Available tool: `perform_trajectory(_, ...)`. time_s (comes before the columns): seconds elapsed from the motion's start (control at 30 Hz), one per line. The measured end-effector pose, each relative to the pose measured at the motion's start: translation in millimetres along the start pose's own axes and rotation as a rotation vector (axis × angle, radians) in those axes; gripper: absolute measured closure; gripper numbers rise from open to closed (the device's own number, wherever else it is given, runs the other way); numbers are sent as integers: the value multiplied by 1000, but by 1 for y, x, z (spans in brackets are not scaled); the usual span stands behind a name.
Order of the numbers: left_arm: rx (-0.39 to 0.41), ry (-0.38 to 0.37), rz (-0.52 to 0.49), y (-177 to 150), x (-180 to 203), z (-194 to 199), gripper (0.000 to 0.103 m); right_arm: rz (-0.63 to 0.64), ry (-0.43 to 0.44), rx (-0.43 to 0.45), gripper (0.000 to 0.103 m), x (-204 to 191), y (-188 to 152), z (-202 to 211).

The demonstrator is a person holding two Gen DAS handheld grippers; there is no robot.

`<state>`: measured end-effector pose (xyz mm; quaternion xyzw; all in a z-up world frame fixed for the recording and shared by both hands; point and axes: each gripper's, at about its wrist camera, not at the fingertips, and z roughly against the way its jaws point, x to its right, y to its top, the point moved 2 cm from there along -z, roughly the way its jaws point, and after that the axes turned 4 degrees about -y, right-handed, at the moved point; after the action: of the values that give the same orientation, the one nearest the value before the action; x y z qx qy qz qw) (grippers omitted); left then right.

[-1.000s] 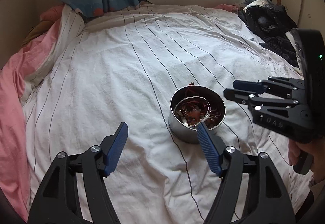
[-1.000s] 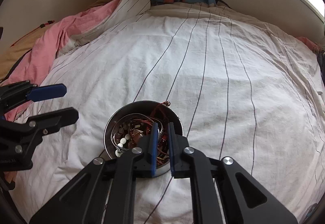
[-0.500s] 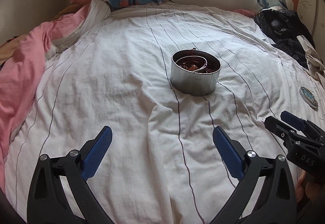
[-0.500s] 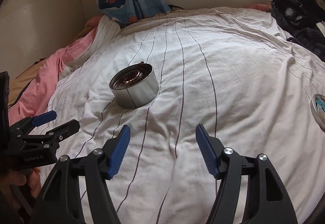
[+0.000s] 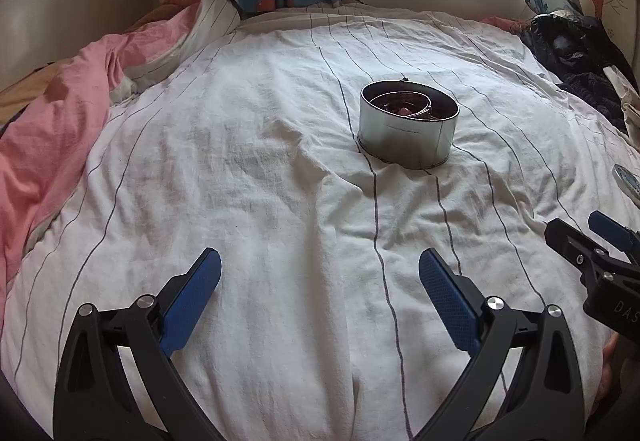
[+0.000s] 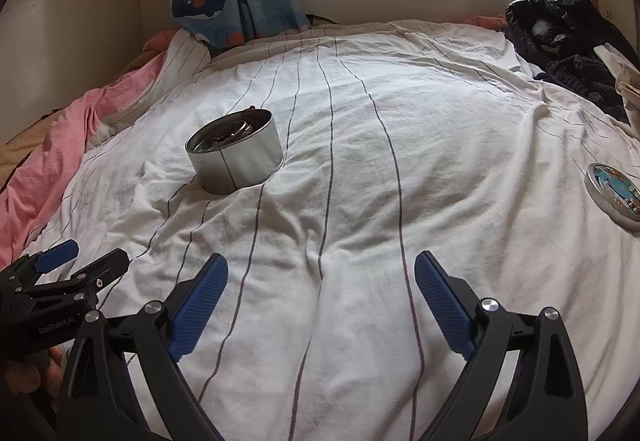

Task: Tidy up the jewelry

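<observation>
Jewelry (image 5: 408, 106) sits piled in the round tin (image 6: 236, 161) on the bed (image 6: 360, 145), lid (image 6: 614, 195) well apart, while left gripper (image 5: 318, 279) and right gripper (image 6: 320, 281) hover with fingers spread wide, empty.

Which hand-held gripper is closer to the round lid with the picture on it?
Right. The right hand-held gripper is just left of the lid; the left hand-held gripper sits farther left, beyond it.

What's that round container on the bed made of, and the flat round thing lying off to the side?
The round silver tin looks like thin sheet metal with a dull brushed finish: it shows soft reflections and a vertical side seam. The flat round lid seems to be metal too, with a silvery rim around a colourful printed top, though plastic cannot be ruled out.
</observation>
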<state>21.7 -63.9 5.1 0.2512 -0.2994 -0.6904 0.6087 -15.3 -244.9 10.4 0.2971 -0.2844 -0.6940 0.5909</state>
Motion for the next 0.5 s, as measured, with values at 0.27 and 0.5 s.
perform_trajectory(0.27, 3, 8, -12, 0, 2, 0, 8, 0, -31, 45, 11, 0, 0, 7)
perform_trajectory(0.5, 0, 3, -9, 0, 1, -2, 8, -20, -45, 61, 9, 4, 0, 10)
